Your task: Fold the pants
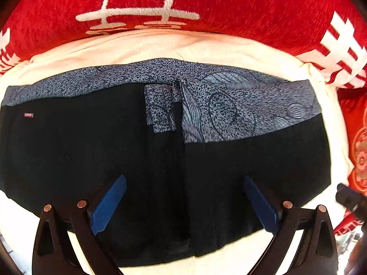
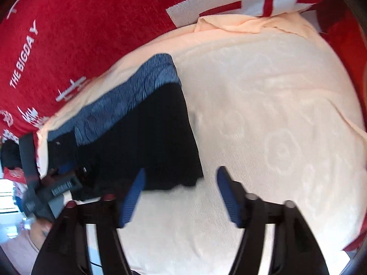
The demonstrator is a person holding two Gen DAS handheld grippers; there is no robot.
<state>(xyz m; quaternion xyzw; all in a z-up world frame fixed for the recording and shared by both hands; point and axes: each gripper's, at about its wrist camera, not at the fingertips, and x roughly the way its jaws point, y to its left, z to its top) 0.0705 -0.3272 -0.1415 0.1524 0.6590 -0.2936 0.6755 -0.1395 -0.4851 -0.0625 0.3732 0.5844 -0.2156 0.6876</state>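
1. Lying folded on a cream embossed cloth (image 2: 263,114), the black pants (image 1: 137,160) with a blue-grey patterned band (image 1: 229,96) sit directly under the left gripper (image 1: 184,202).
2. Its jaws are spread wide above the fabric, gripping nothing.
3. The right gripper (image 2: 180,192) hangs over the pants' near corner, jaws parted and empty.
4. A red blanket (image 1: 229,4) with white characters borders the cloth; nothing blocks the pants.
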